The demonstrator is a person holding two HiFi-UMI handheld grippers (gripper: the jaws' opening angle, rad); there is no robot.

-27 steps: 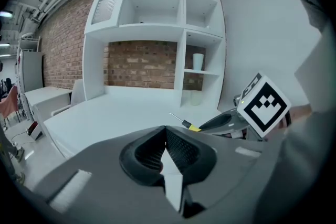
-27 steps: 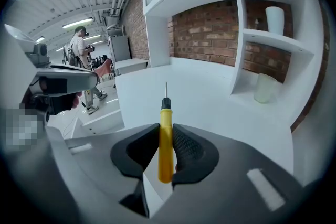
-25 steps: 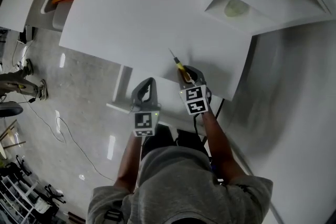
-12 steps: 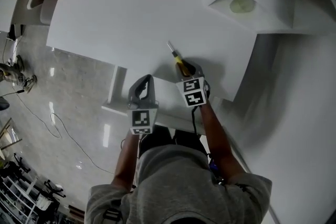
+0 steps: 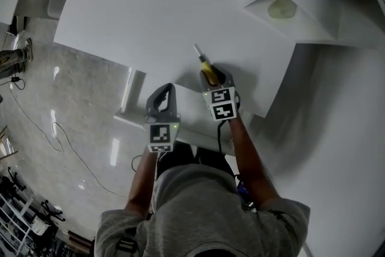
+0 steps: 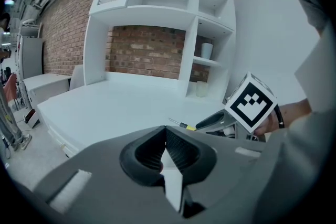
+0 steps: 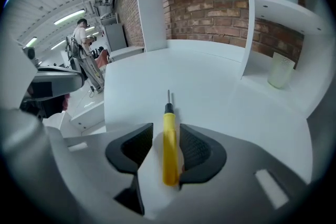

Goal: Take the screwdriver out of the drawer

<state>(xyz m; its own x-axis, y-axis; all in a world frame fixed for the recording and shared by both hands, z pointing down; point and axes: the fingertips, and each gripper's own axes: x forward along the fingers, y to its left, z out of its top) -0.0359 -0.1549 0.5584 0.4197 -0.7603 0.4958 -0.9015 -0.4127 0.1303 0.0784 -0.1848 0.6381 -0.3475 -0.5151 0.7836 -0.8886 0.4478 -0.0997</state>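
Right tool [image 7: 166, 131] has just been spreading its jaws; the yellow screwdriver [image 7: 169, 152], pinched a second ago, now lies loose between them on the white table [image 5: 150, 9]; left tool [image 6: 164, 139] hangs just beside, jaws pressed together, empty.

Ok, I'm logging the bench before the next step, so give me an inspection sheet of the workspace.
Surface: white desk, only the screwdriver seen on it.
Job's things: screwdriver lies flat on the desk, tip pointing away.
Clutter: cup on the shelf.
Grippers: right gripper jaws have just been opening, screwdriver between them with a gap on one side; left gripper shut, empty.
Cables: cable on the floor.
Surroundings: brick wall; people far off.
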